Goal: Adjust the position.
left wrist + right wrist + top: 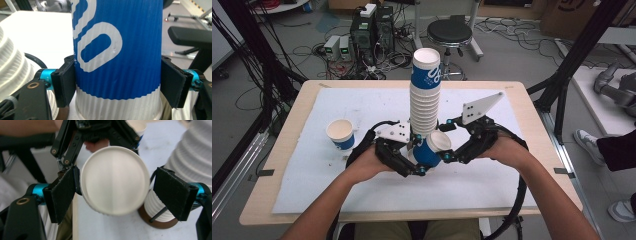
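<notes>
left claw (pixel 412 159): clamped on the blue-and-white paper cup (pixel 430 148), one pad pressed to each side of its wall in the left gripper view (pixel 117 57).
right claw (pixel 451 154): jaws apart around the cup's open rim (pixel 115 180), a gap showing at the far pad; it grips nothing.
held cup: tilted, mouth toward the right claw, just above the worktop (pixel 292 165) at the foot of the tall stack of cups (pixel 425 95).
stack: upright in the middle of the white sheet (pixel 362 107).
single cup (pixel 341 134): stands alone left of the hands, well apart.
</notes>
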`<action>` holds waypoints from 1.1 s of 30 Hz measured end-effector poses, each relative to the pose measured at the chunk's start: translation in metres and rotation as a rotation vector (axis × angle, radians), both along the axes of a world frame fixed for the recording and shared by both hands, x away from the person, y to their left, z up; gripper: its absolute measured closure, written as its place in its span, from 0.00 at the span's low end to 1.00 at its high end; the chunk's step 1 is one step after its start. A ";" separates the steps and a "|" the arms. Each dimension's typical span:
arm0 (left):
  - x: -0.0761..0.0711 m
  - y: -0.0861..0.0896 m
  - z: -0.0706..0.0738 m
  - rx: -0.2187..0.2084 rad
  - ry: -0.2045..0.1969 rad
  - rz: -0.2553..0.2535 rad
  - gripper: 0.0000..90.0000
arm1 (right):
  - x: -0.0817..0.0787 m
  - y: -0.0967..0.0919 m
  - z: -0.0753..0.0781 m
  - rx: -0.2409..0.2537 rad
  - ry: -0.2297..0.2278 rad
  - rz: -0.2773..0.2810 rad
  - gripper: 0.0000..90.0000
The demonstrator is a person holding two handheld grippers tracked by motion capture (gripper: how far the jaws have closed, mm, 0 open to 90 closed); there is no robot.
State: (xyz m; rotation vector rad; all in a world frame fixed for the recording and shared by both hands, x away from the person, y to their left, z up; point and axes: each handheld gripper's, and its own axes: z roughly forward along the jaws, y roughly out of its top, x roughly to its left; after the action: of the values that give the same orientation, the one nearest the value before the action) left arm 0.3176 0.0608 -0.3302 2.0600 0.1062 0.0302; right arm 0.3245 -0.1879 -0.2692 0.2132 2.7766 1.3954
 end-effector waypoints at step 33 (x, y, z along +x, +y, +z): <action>-0.004 0.026 -0.013 -0.307 -0.003 0.064 0.16 | 0.002 -0.009 -0.012 -0.003 0.029 0.011 0.31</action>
State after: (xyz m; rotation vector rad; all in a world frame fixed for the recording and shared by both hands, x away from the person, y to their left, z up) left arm 0.3137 0.0866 -0.3428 1.7493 0.1653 0.0531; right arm 0.3264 -0.1971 -0.2813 0.2194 2.8074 1.4009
